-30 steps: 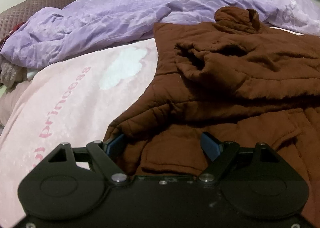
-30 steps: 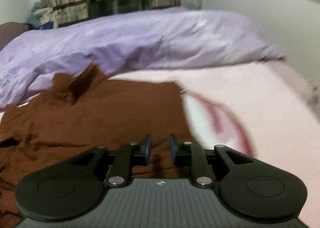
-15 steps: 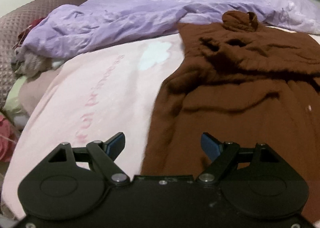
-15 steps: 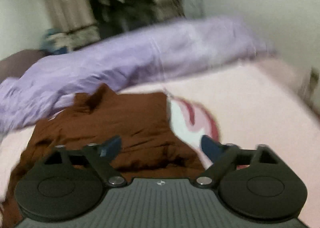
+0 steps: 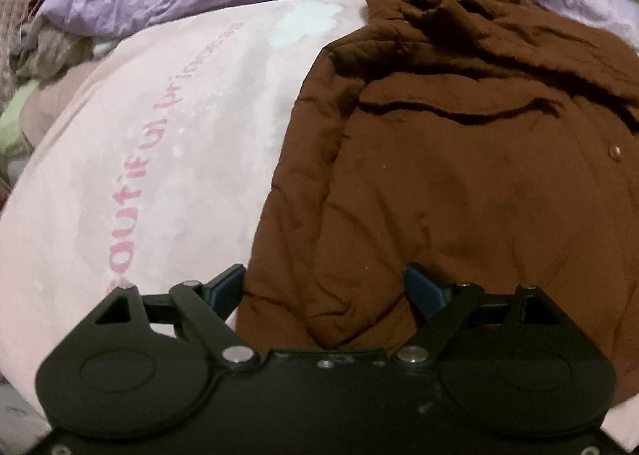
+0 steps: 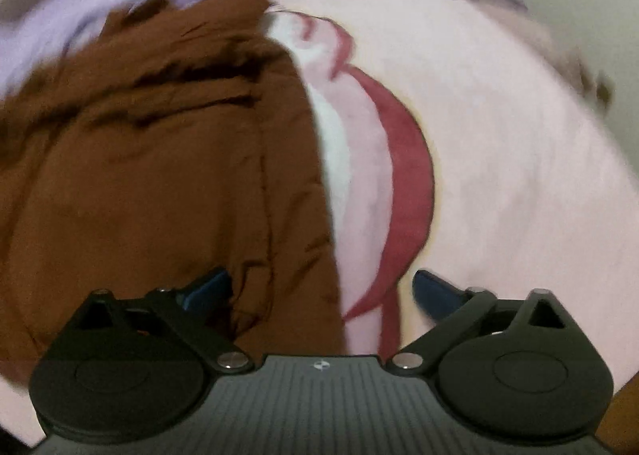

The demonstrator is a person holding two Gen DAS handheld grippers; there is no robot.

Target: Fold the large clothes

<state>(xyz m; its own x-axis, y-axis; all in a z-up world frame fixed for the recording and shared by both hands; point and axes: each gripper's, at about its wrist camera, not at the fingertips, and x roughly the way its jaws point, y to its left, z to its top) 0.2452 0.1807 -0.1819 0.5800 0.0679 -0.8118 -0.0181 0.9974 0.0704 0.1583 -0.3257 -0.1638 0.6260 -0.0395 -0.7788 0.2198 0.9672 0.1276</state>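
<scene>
The thick brown quilted coat (image 5: pixel 459 175) on the pink bed sheet (image 5: pixel 159 135) looks soft, bulky, fairly heavy. Both left tongs (image 5: pixel 324 287) and right tongs (image 6: pixel 321 289) gape wide, empty; gripping its 2 lower side edges seems best.

Both grippers drop back in over the coat's near hem

The left gripper (image 5: pixel 323 287), which half a second ago sat back with the whole brown coat (image 5: pixel 459 159) stretched ahead of it, is now low and close again, its spread jaws straddling the coat's left lower corner beside the pink blanket (image 5: pixel 139 143). The right gripper (image 6: pixel 321 291), closed a second ago and open by half a second ago, now sits lower and nearer, its jaws wide across the coat's right edge (image 6: pixel 315 191) and the blanket's red print (image 6: pixel 411 159); the view is blurred with motion.
</scene>
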